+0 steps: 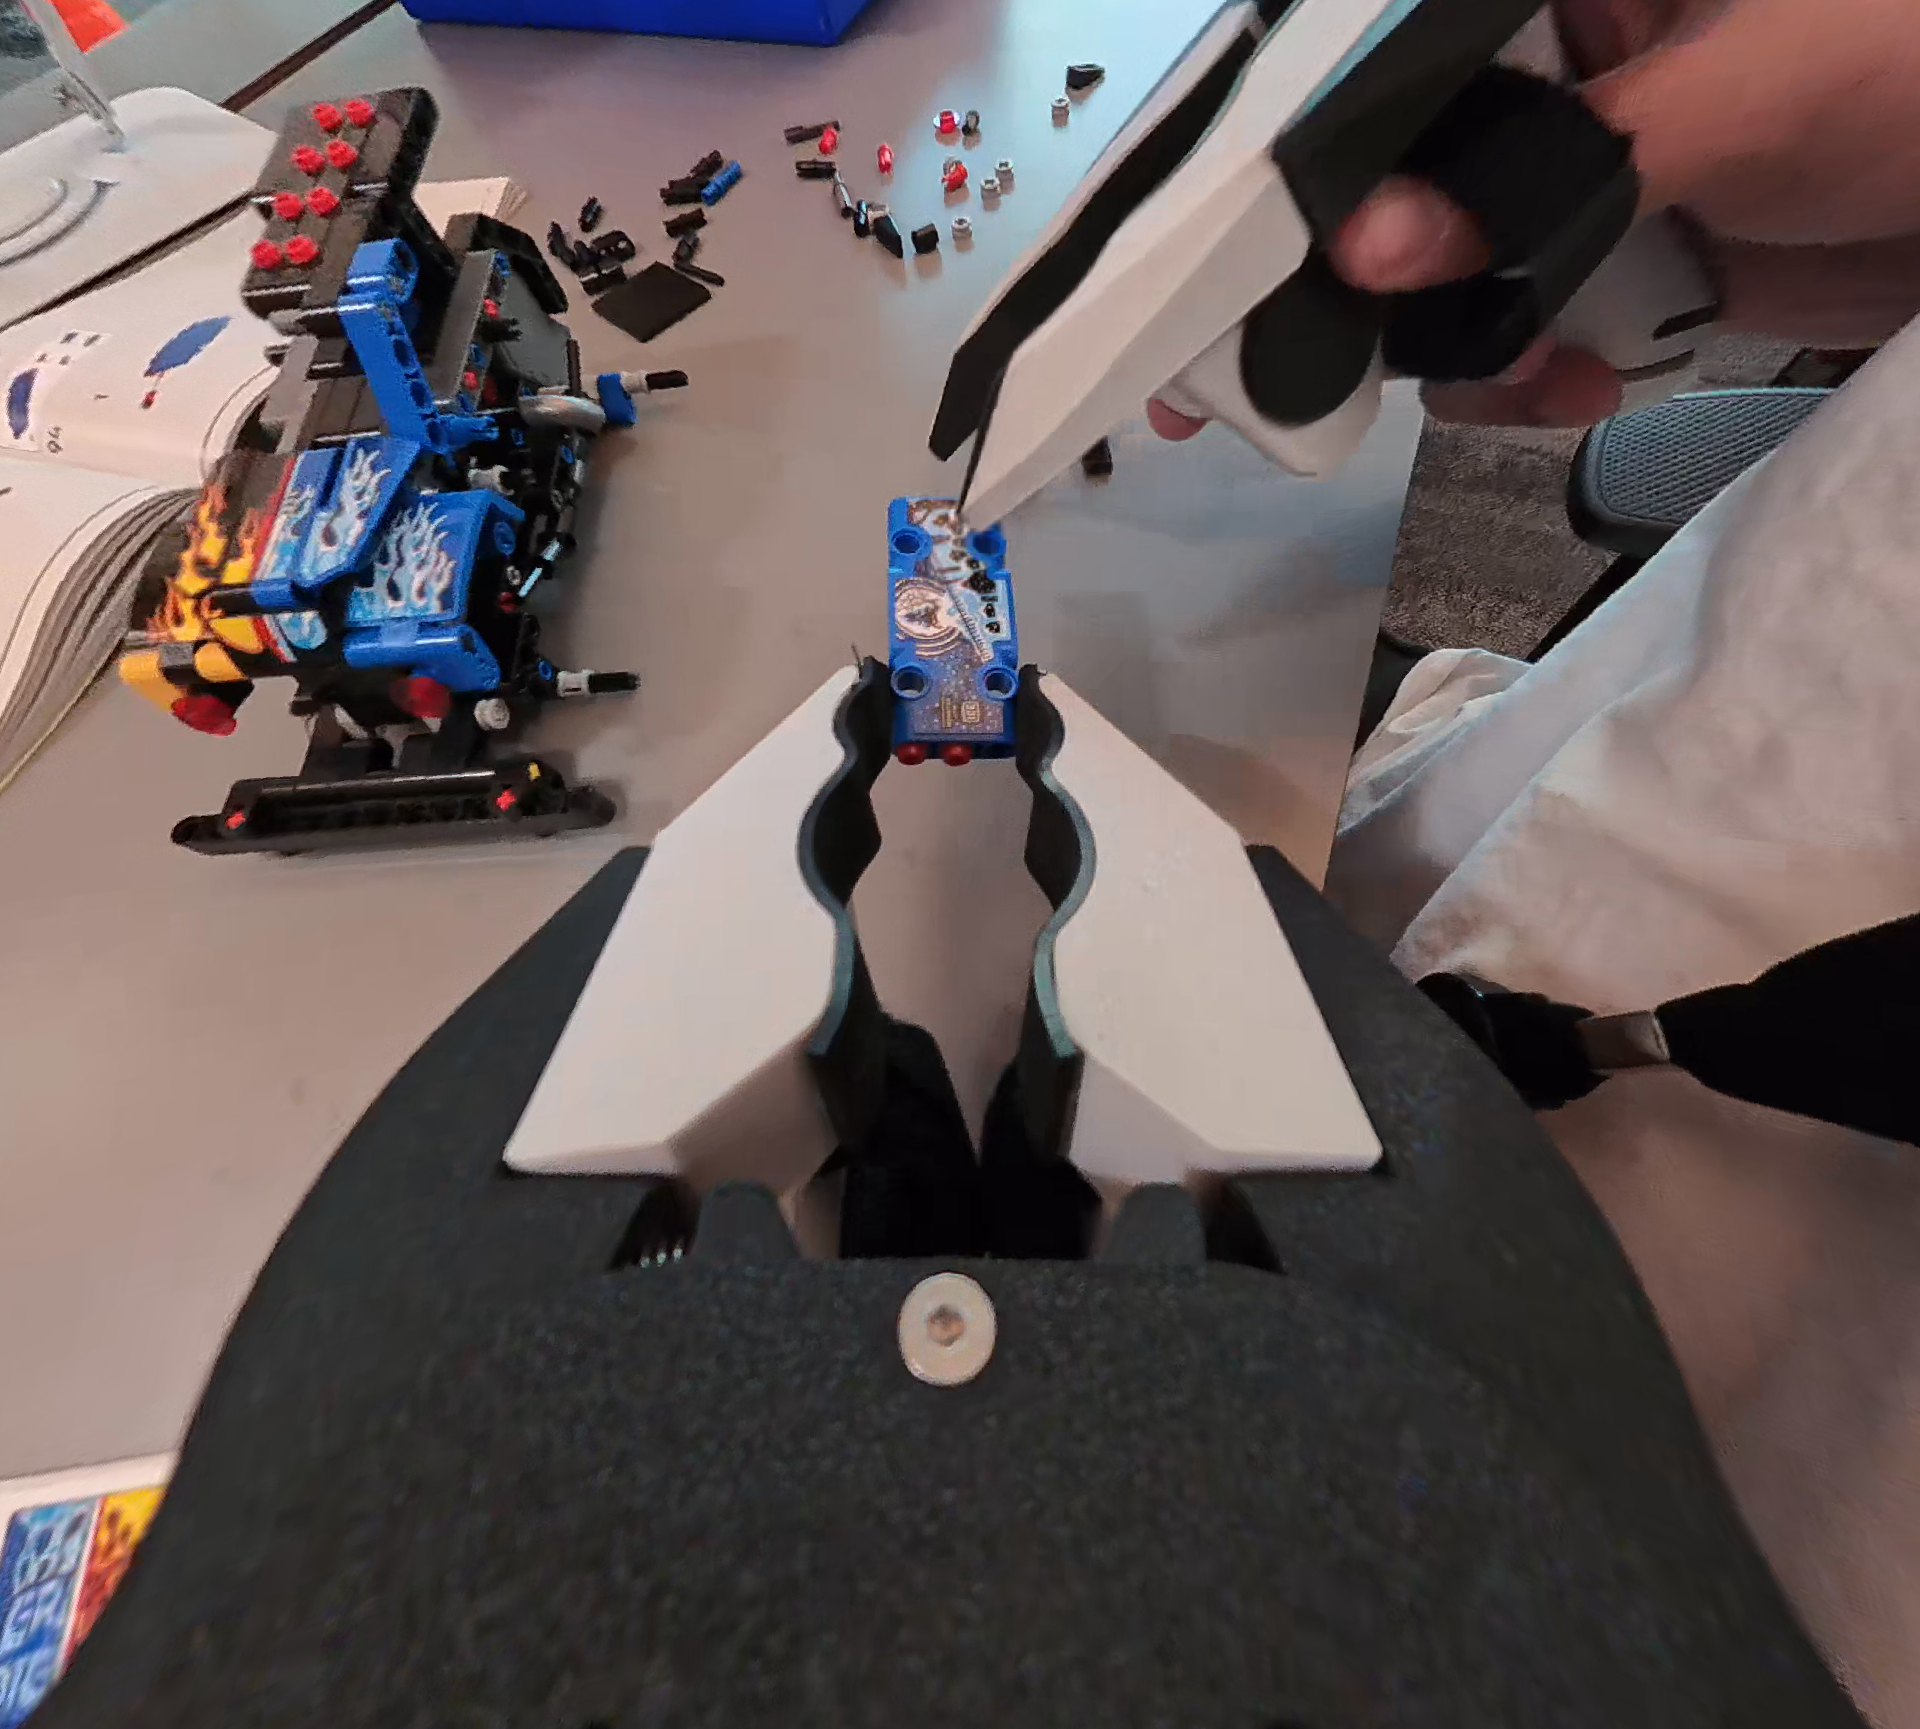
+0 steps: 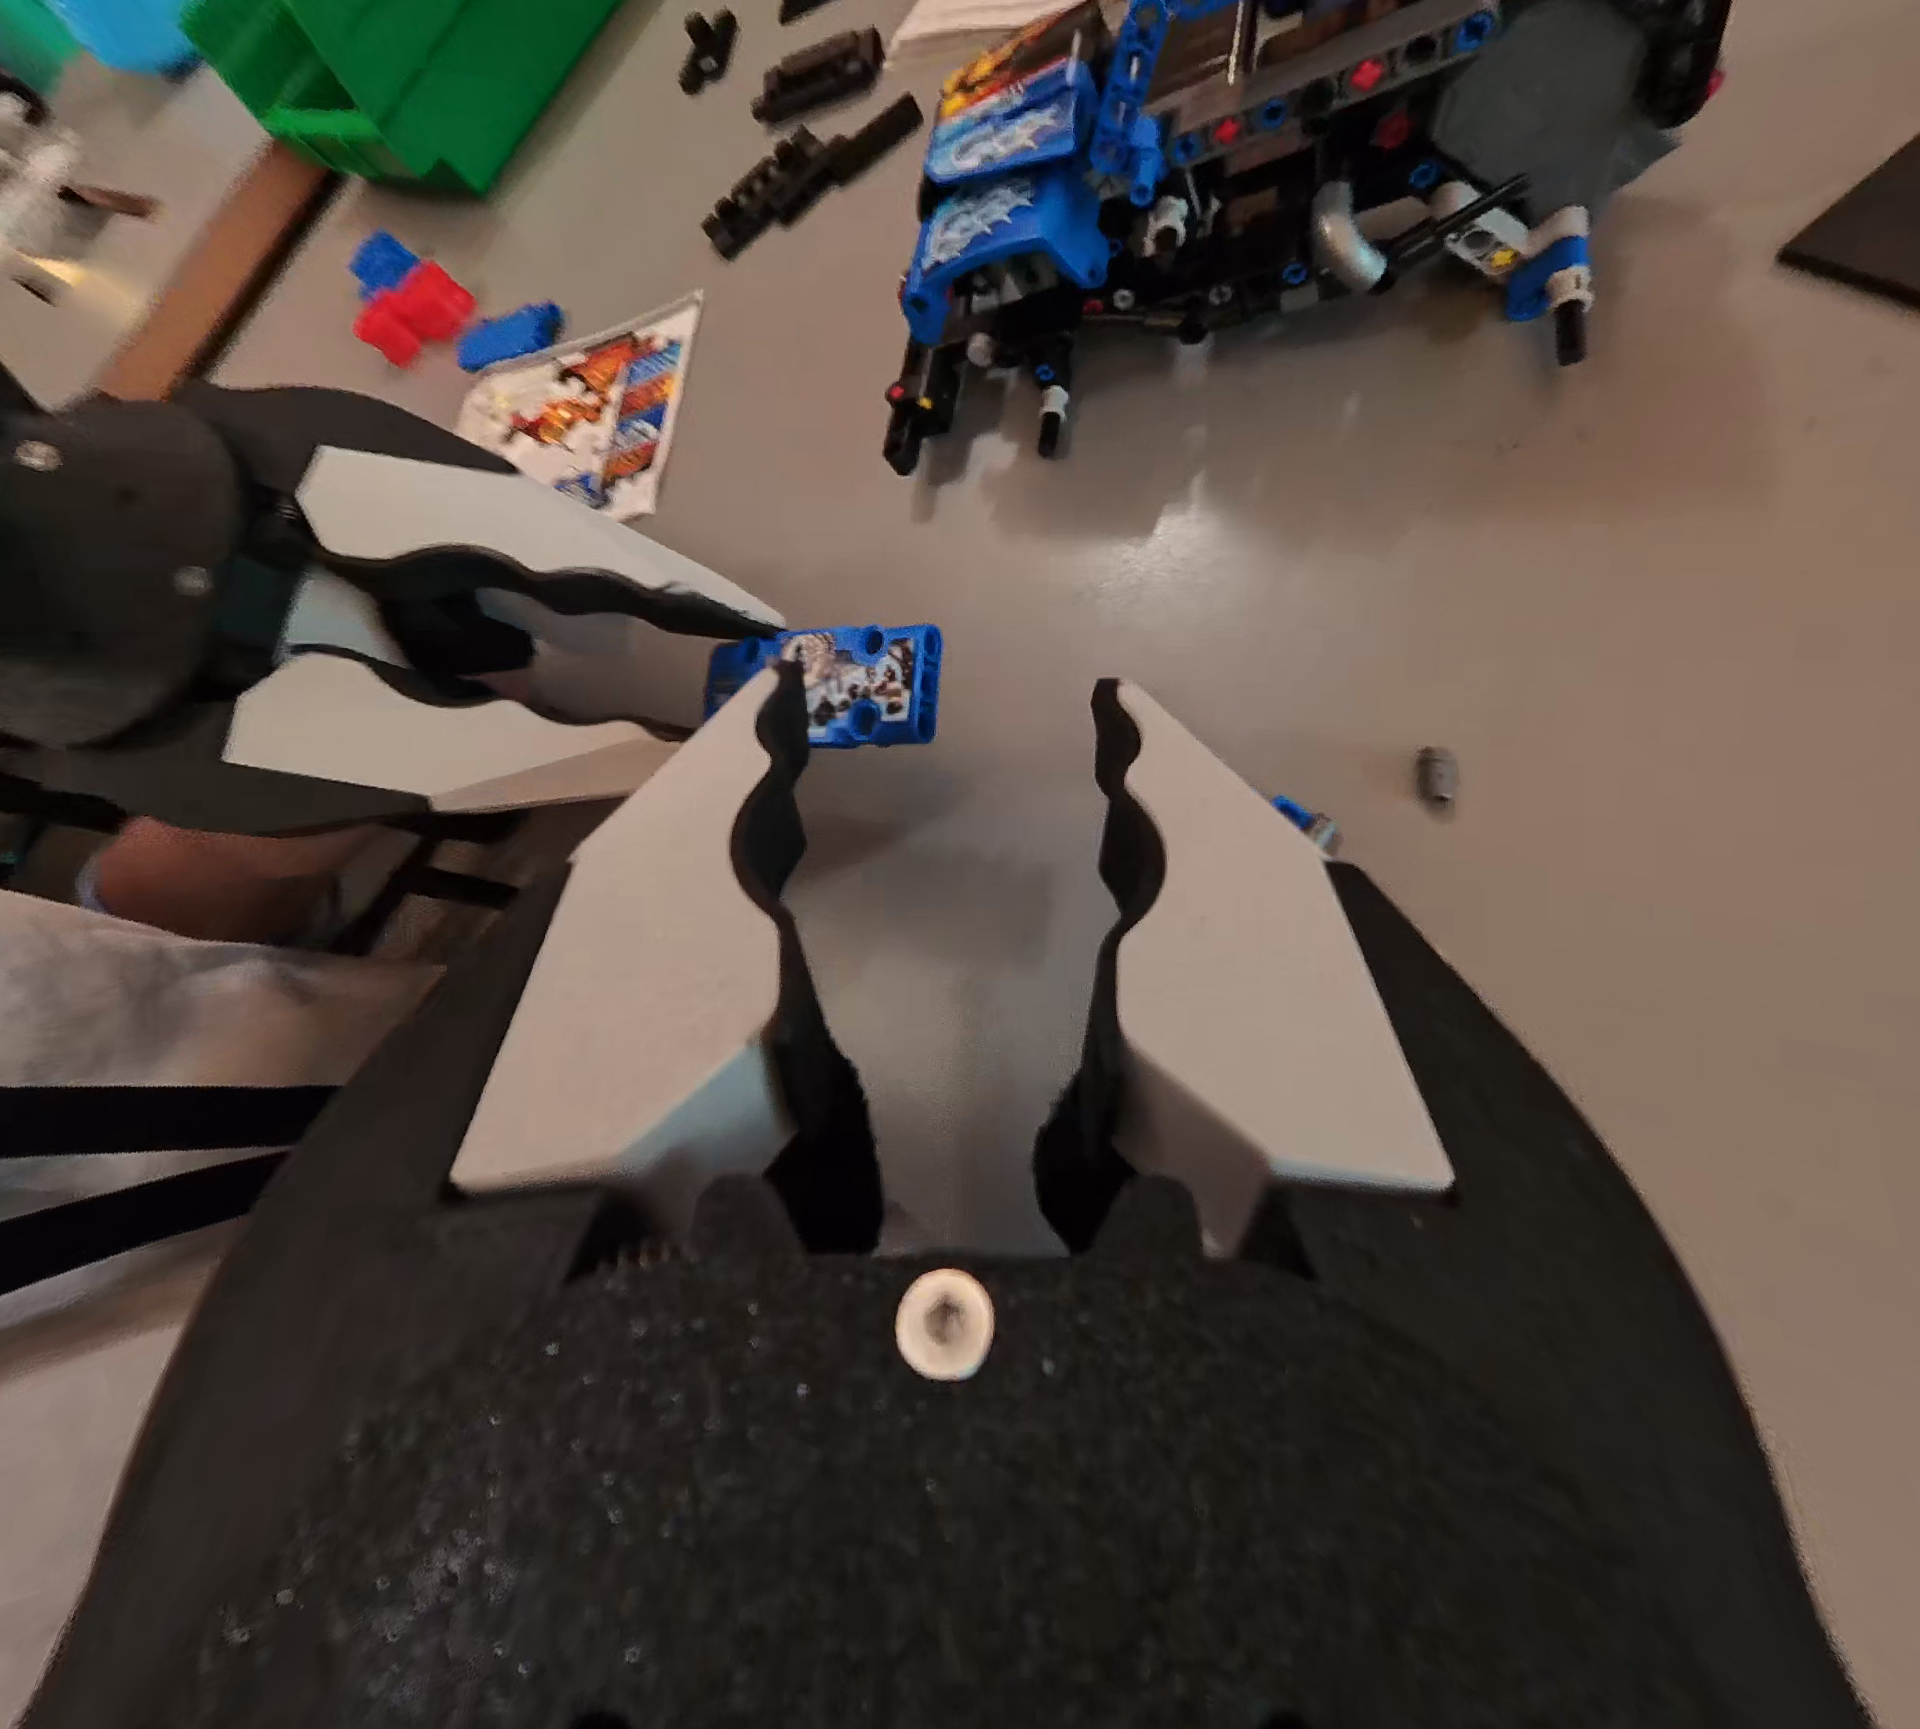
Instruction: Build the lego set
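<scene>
Left gripper (image 1: pixel 948 692) clamps a flat, stickered blue panel (image 1: pixel 950 630) (round pin holes) above the grey table (image 1: pixel 727 474); right gripper (image 2: pixel 945 692) spread, its tip beside it.

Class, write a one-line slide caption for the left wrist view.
Left gripper clamps a blue stickered panel while the right gripper touches its far end.

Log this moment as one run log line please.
left gripper: shut on blue panel | right gripper: open, tips at panel's far end | truck model: on table, untouched
</scene>
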The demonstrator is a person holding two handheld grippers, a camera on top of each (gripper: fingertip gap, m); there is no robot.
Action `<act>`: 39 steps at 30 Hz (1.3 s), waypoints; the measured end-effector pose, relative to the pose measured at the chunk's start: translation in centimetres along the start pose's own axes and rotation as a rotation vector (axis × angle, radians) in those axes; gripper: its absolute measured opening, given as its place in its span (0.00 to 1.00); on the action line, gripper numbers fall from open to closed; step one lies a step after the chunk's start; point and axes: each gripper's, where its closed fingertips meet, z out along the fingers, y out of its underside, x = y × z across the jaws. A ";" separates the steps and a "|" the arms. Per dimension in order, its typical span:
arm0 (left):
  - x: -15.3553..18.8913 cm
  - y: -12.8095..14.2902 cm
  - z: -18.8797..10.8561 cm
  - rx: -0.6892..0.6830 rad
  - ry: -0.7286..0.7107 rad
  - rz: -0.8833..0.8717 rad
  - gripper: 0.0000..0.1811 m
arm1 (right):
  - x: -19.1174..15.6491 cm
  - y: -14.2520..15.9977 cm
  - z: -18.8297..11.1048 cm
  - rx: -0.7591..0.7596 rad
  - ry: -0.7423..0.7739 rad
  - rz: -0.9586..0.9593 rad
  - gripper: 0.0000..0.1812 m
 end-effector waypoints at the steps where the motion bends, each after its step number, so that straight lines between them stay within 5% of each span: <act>1: -0.1 -0.1 -0.2 0.013 -0.001 -0.006 0.12 | -0.4 -0.3 -0.2 0.021 -0.033 0.023 0.31; 9: -0.8 -1.7 -1.7 0.124 -0.016 0.028 0.12 | -4.2 -1.2 -1.1 0.095 -0.494 0.257 0.28; 15: -0.9 -3.9 -1.9 0.234 -0.060 -0.003 0.13 | -5.8 -1.5 0.4 0.130 -0.571 0.335 0.34; 20: -1.1 -4.6 -1.9 0.242 -0.146 0.051 0.12 | -5.7 -2.3 1.2 0.149 -0.557 0.353 0.21; 34: -0.6 -4.4 -2.2 0.250 -0.132 0.044 0.12 | -3.9 -3.7 -0.3 0.240 -0.529 0.379 0.16; 39: -0.3 -4.6 -2.5 0.269 -0.118 0.031 0.12 | -2.8 -5.1 -1.8 0.340 -0.560 0.438 0.06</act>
